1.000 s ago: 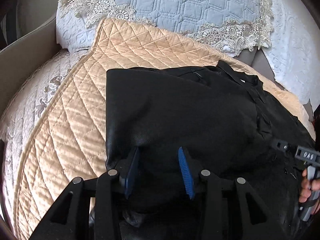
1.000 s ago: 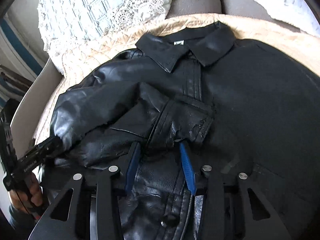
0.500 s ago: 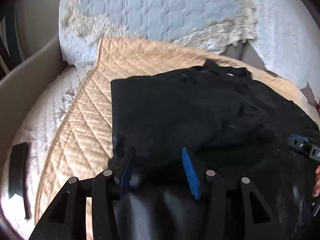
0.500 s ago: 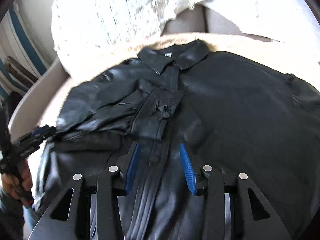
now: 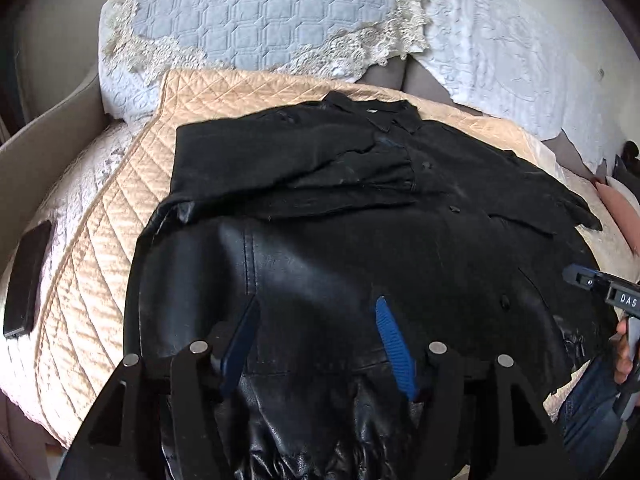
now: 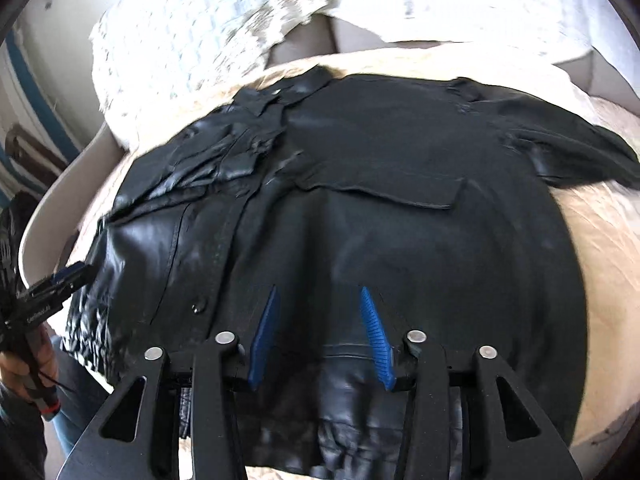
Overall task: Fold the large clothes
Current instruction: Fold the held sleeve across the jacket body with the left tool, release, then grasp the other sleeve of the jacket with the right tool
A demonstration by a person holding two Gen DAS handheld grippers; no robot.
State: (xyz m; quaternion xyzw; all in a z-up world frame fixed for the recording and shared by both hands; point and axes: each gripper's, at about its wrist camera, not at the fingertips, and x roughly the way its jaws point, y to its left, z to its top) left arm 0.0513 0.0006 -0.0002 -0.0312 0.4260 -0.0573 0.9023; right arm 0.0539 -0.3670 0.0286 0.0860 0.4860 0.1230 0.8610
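Looking down my left wrist camera, I see a dark flat object (image 5: 27, 280) lying far left on the white lace cover (image 5: 76, 184), then the peach quilt (image 5: 108, 232) with the black leather jacket (image 5: 360, 216) spread across it. One sleeve (image 5: 296, 168) is folded over the chest, and the collar (image 5: 372, 110) points toward the blue-grey pillow (image 5: 256, 12) at the back. My left gripper (image 5: 318, 340) hovers over the jacket's near hem with its blue fingers (image 5: 394, 352) spread wide and nothing between them; the leather bunches just below them. At the right edge of that view the right gripper (image 5: 600, 284) shows over the jacket's near corner. From the right wrist camera, the left gripper (image 6: 60, 284) appears at the far left beside the hem, held in my hand (image 6: 24, 364). The jacket (image 6: 400, 208) fills the middle, its collar (image 6: 280, 92) at the far end and the other sleeve (image 6: 580, 152) trailing right onto the quilt (image 6: 608, 248). My right gripper (image 6: 320, 340) sits above the hem, fingers (image 6: 374, 332) wide apart and gripping nothing.
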